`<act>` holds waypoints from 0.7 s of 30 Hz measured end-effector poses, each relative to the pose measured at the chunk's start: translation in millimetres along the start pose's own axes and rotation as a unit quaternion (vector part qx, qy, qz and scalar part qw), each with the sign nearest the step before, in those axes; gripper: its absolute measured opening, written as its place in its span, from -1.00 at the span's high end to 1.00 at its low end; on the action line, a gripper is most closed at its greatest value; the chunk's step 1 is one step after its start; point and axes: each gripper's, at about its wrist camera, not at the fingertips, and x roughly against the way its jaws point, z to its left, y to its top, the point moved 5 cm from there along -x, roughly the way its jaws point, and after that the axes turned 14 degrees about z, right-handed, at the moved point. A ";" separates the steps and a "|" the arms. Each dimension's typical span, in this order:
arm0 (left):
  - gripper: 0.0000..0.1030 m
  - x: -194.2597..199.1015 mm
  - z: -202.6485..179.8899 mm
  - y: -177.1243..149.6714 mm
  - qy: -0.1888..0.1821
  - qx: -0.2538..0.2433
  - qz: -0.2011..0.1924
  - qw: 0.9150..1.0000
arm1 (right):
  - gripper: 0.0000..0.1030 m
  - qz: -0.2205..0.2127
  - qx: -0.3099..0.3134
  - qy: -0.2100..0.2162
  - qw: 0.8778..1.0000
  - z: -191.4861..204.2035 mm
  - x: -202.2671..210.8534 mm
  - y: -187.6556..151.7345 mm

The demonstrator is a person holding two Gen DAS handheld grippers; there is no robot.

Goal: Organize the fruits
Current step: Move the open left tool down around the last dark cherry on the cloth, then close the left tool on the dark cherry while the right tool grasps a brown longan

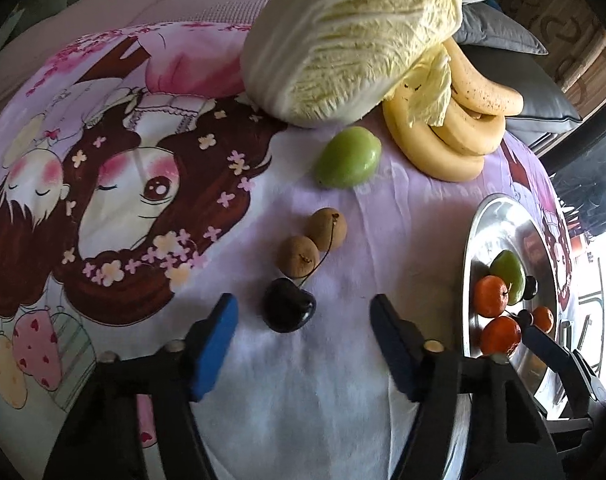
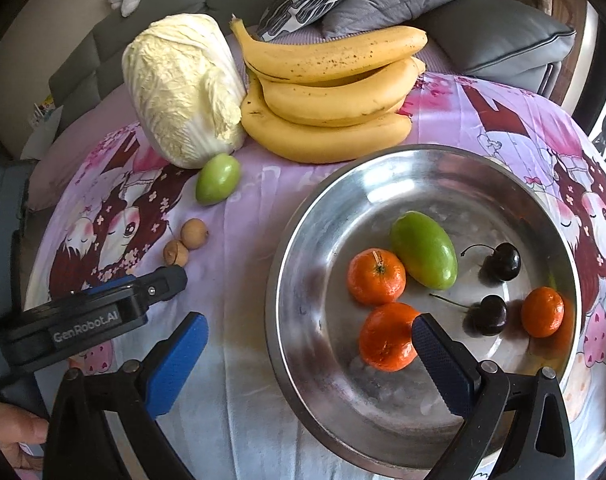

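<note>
A dark cherry (image 1: 289, 310) lies on the cloth between the blue pads of my open left gripper (image 1: 303, 312), untouched. Two brown longans (image 1: 313, 242) and a green fruit (image 1: 348, 158) lie beyond it. The steel bowl (image 2: 327, 216) holds three oranges (image 2: 376, 277), a green fruit (image 2: 424, 255) and two cherries (image 2: 502, 261). My right gripper (image 2: 309, 338) is open and empty, straddling the bowl's near-left rim. The left gripper (image 2: 159, 284) shows in the right wrist view near the longans (image 2: 185, 242).
A napa cabbage (image 2: 183, 96) and a bunch of bananas (image 2: 331, 92) lie at the far side of the cartoon-print cloth (image 2: 239, 280). Grey cushions (image 2: 503, 36) and a sofa sit behind. The bowl also shows at the right of the left wrist view (image 1: 499, 224).
</note>
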 end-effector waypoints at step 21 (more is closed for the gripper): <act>0.39 -15.9 4.6 8.4 -0.001 0.013 -0.004 1.000 | -1.00 0.002 -0.016 -0.005 1.000 -10.3 -3.9 3.1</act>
